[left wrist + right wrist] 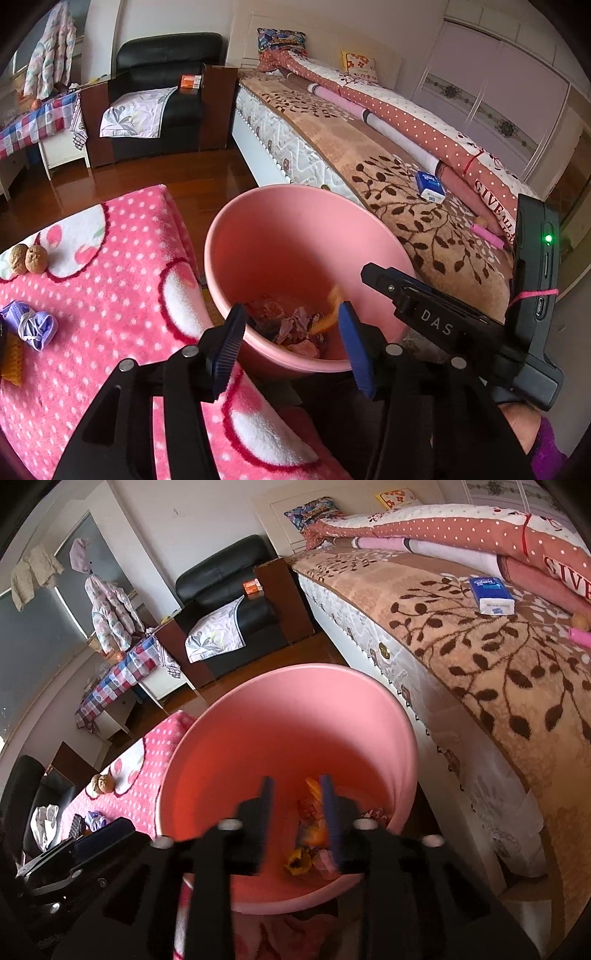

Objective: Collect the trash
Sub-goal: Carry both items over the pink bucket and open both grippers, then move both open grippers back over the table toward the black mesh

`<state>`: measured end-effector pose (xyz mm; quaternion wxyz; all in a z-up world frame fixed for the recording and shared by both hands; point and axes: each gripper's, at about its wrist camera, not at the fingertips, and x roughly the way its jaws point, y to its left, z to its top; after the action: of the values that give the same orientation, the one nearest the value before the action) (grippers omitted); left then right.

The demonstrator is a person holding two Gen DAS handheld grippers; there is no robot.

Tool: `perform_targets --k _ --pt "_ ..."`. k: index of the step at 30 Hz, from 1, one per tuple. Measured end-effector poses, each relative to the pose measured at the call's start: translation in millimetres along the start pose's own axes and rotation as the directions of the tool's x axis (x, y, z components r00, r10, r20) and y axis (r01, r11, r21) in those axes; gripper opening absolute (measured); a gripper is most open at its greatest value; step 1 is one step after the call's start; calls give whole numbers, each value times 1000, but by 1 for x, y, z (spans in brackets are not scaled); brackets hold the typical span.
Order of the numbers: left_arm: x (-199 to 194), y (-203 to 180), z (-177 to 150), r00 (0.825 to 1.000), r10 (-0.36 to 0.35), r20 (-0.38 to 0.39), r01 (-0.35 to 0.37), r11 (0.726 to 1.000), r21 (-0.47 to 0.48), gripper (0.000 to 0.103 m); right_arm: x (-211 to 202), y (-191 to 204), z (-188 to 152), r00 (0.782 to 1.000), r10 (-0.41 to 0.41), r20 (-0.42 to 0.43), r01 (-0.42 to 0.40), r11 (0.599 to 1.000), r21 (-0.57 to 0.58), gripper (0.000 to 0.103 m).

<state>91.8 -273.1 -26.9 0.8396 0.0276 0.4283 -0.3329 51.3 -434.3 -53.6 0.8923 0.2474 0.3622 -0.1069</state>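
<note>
- The left gripper [290,332] hangs over the near rim of a pink bin [258,206], its blue-padded fingers [229,343] wide apart with nothing between them.
- The right gripper [297,812] points into the same bin, fingers partly apart and gripping nothing; a blurred orange scrap [314,788] shows in the gap.
- Crumpled trash [295,325] lies at the bin's bottom.
- Left of the bin, a surface under a pink dotted blanket [110,295] carries a crumpled purple mask [33,325] and two walnuts [28,259].
- Beyond stands a bed [406,192] with a blue tissue pack [430,186] on it.
</note>
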Motion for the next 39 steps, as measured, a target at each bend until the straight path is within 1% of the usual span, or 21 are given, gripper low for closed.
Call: perform_targets --k 2,9,16,22,29,34,39 --pt "-3 2 0 1000 5 5 -5 1000 -6 56 -1 2 -1 1000 -1 -1 1 1000 -7 36" --pt "-21 19 -4 999 19 31 -18 999 -41 57 -10 22 -5 1000 4 9 -4 999 -52 36" --pt "-50 41 -14 995 70 66 -65 994 -84 57 -20 53 -18 998 64 3 -64 993 -102 36" --pt "-71 59 -30 987 138 82 -130 987 -96 57 -22 92 -39 986 159 -49 -165 972 -170 36" --pt "-96 87 -54 976 196 100 -182 974 -133 56 -22 127 -65 972 218 -85 -232 945 -231 36" --pt "-110 112 -68 971 215 100 -194 963 -188 56 -16 147 -81 967 217 -136 -247 930 -274 36" --pt "-118 127 -78 963 248 102 -223 953 -205 56 -10 160 -92 963 209 -169 -252 922 -295 36"
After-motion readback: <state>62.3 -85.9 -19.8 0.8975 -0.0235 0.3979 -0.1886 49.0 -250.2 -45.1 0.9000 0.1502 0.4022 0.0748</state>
